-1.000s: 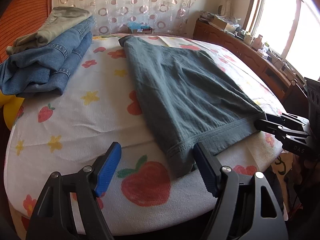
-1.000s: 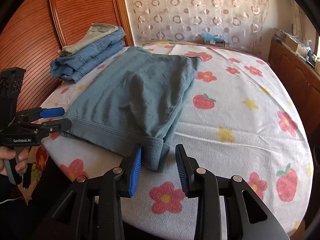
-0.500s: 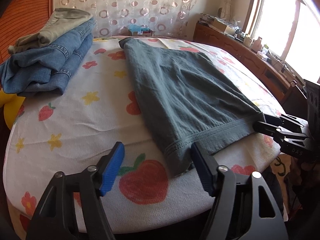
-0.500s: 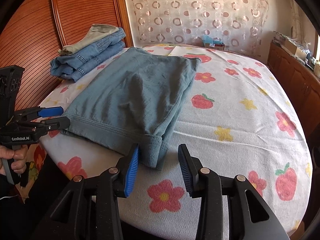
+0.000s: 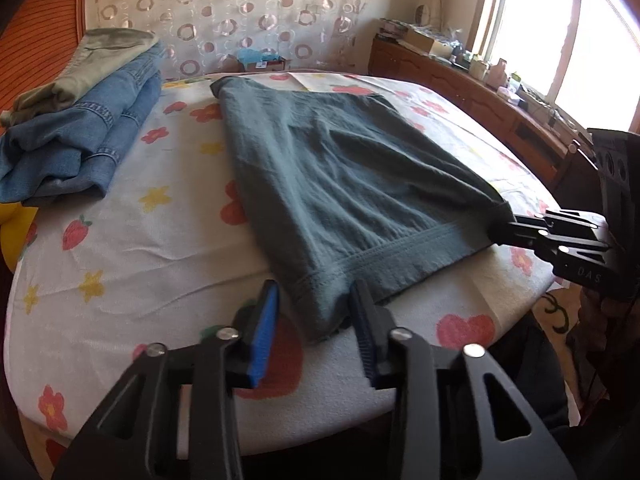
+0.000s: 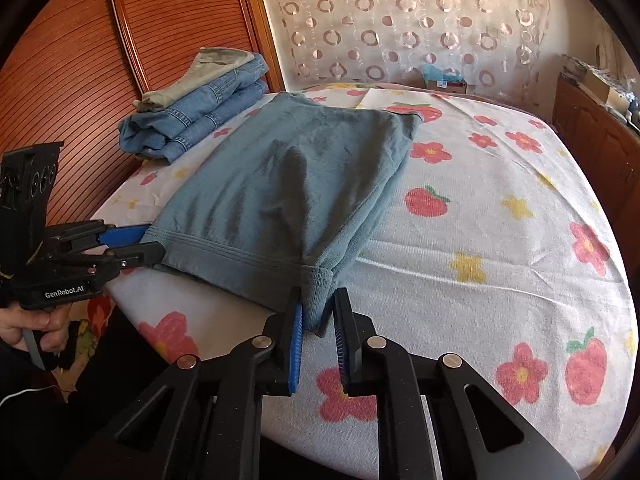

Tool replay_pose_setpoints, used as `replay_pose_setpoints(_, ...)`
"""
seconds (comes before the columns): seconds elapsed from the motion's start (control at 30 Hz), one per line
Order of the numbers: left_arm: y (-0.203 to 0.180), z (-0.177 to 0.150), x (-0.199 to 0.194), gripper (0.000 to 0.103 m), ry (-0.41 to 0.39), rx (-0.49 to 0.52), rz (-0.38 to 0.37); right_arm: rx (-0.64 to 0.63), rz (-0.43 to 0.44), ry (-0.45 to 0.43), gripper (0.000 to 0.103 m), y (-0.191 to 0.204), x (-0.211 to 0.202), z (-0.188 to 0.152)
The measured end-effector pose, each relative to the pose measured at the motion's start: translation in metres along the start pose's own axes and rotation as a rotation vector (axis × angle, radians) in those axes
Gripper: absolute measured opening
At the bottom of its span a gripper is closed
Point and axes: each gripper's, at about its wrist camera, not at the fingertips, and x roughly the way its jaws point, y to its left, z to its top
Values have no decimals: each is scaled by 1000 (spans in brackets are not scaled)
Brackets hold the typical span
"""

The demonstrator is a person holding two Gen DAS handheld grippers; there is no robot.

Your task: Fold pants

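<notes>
Both grippers at waistband corners of folded teal knit pants (image 5: 340,184) on the flower-print table cover (image 5: 120,240)
Left gripper (image 5: 316,334) jaws apart, corner between; right gripper (image 6: 318,332) likewise, not clamped

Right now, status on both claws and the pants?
Left claw and right claw both open, each straddling a near waistband corner of the folded teal knit pants. Pants flat on the flower-print bed cover. Stacked folded denim jeans sit apart.
</notes>
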Motion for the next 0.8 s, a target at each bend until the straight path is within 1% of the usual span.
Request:
replay_pose_setpoints(0.1, -4, 3, -3, 20, -10, 18, 16, 14, 22, -19, 14, -1, -6, 3)
replay_pose_setpoints(0.13, -3, 6, -6, 18, -16, 14, 10, 17, 27, -25, 14, -1, -8, 4)
replay_pose_setpoints(0.2, -1, 12, -11, 17, -34, 2, -4, 18, 33, -39, 14, -1, -12, 7)
replay_pose_setpoints(0.27, -2, 19, -16, 16, -46, 11, -11, 16, 37, -55, 13, -1, -15, 11)
replay_pose_setpoints(0.33, -5, 31, -21, 16, -71, 29, 1, 21, 42, -72, 13, -2, -17, 17)
replay_pose_setpoints(0.5, 3, 64, -23, 16, -115, 12, 2, 47, 48, -117, 13, -12, -19, 37)
replay_pose_setpoints(0.6, 11, 84, -19, 16, -129, -2, 4, 50, 45, -134, 13, -17, -14, 52)
replay_pose_setpoints(0.8, 19, 116, -14, 16, -154, -15, 32, 51, 22, -151, 13, -19, 2, 83)
